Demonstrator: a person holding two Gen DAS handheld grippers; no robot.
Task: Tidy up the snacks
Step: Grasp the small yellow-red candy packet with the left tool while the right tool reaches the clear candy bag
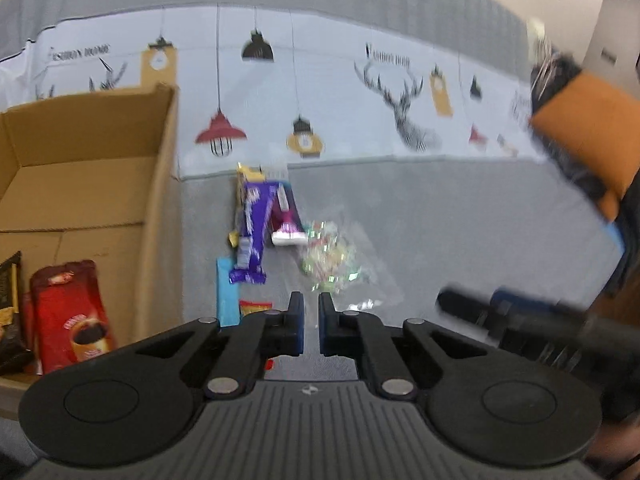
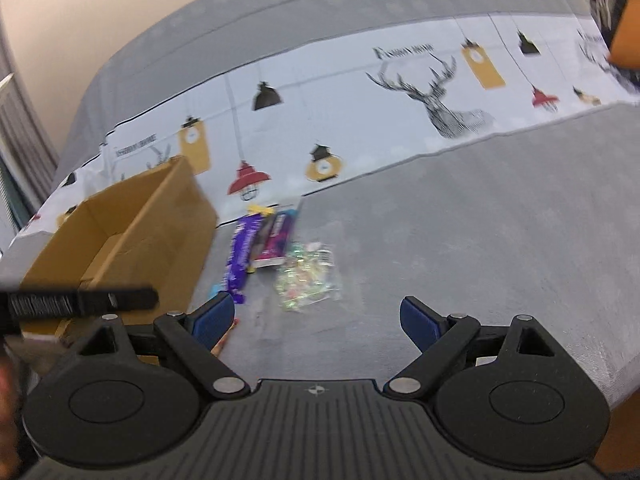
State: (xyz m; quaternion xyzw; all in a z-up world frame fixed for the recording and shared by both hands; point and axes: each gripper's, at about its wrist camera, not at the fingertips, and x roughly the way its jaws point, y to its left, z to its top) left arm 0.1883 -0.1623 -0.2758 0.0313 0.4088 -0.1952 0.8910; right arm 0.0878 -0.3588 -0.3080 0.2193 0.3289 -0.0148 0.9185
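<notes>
Left wrist view. The left gripper hovers above the grey surface, its jaws drawn nearly together with only a thin gap, nothing held between them. Straight ahead of the fingers lies the loose snack pile. The purple wrapper bar is long and narrow, with glossy film and crimped ends; it is judged light, fairly stiff along its length and slippery, best taken across its narrow width at mid-length. Just right of it lies a magenta packet, touching or overlapping the bar. Further right, close ahead of the fingertips, sits a clear bag of wrapped candies: soft, shapeless, crinkly film, contents likely to shift. A pinch on a bunched upper edge is judged safer than a grip on the body. A blue strip packet and an orange-yellow packet lie just ahead-left of the fingers, partly hidden. To the left stands the open cardboard box, already holding a red coffee pouch and a dark pouch.

Right wrist view. The right gripper is spread wide and empty, blue pads apart. The candy bag lies just ahead, between the fingers' line and slightly left. The purple bar and magenta packet lie ahead-left. The box is far left, beside the pile. The view is motion-blurred; labels are unreadable.
</notes>
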